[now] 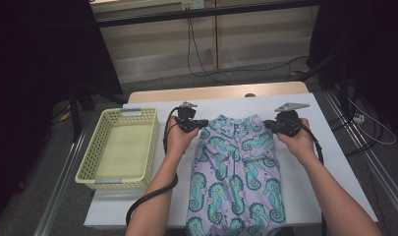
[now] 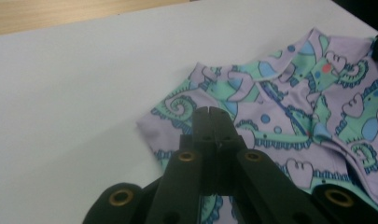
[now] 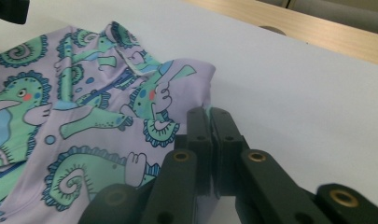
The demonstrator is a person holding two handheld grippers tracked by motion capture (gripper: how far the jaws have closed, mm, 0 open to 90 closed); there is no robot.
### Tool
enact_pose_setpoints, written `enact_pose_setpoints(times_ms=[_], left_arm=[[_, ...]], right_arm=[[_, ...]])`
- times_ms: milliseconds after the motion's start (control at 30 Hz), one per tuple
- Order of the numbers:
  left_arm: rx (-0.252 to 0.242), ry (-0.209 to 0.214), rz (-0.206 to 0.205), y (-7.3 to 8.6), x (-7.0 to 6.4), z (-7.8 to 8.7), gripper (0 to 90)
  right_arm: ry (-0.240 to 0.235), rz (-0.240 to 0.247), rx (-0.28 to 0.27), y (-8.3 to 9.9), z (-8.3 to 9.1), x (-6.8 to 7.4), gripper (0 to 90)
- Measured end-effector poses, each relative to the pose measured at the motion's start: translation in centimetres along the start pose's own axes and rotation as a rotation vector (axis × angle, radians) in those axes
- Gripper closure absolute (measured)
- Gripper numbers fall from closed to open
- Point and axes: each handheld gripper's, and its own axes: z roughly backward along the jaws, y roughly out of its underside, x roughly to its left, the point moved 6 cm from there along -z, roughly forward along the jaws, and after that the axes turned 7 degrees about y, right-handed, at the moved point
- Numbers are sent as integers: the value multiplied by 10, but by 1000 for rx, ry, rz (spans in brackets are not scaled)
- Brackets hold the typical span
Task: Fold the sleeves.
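- Two grippers are at the far end of the seahorse-print garment (image 1: pixel 236 172), one at each far corner.
- Garment: lilac cloth with teal seahorses, folded into a long strip, lying flat on the white bench (image 1: pixel 329 167). Its near end reaches the near edge of the bench; its collar end points away from the person.
- Left gripper (image 1: pixel 202 123): at the garment's far left corner. In the left gripper view its jaws stand fully together, tips (image 2: pixel 210 113) over the edge of the cloth (image 2: pixel 289 107). Cannot tell whether any cloth is pinched between them.
- Right gripper (image 1: pixel 269 124): at the garment's far right corner. In the right gripper view the jaws are together with only a thin slit between, tips (image 3: pixel 208 114) just at the folded edge of the cloth (image 3: pixel 84 126). Grip on cloth: cannot tell.
- Left hand (image 1: pixel 179 140) is just left of the garment; right hand (image 1: pixel 298 142) is just right of it. Both forearms run along the garment's long sides.
- Yellow basket (image 1: pixel 96 147): to the left of the garment, well apart from it, beyond the left forearm, with nothing inside.
- Black cable (image 1: pixel 150 196) trails from the left gripper along the left forearm, left of the garment.
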Motion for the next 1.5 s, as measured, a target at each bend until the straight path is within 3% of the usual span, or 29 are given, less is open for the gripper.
enact_pose_setpoints(times_ms=[133,233,300,500,567,633,700,800,833,900,967,1067,1133,1233,1500], left_arm=[[-6,10,-3,3,-2,8,900],[-22,-12,9,1,1,6,900],[-22,-34,2,0,6,1,758],[7,-102,-4,0,19,-22,549],[25,-114,11,1,23,-31,556],[48,-137,-7,3,26,-37,562],[69,-135,-34,5,29,-42,594],[51,-114,-4,5,26,-44,715],[68,-85,-1,6,24,-44,815],[82,-70,-4,6,21,-43,876],[95,-49,-1,6,19,-38,881],[57,-8,7,3,12,-24,883],[39,-1,-12,2,9,-13,883],[12,14,-19,3,6,0,883],[12,45,-92,6,-13,20,884]], right_arm=[[-7,15,-15,-2,8,3,887],[-6,25,-13,-3,10,4,887],[-1,20,-10,-2,8,4,887],[-8,3,-7,2,3,5,887],[-12,3,-1,3,1,5,887],[-15,2,1,4,0,4,887],[-16,-3,1,4,-1,3,886],[-25,-13,1,5,-2,3,887],[-35,-22,0,5,-2,4,886],[-24,-6,0,4,-1,6,886],[-31,-10,-5,4,0,8,887],[-29,13,-10,4,5,11,886],[-24,27,-13,4,9,10,887],[-32,3,-27,5,15,8,887],[-50,26,-67,7,35,11,887]])
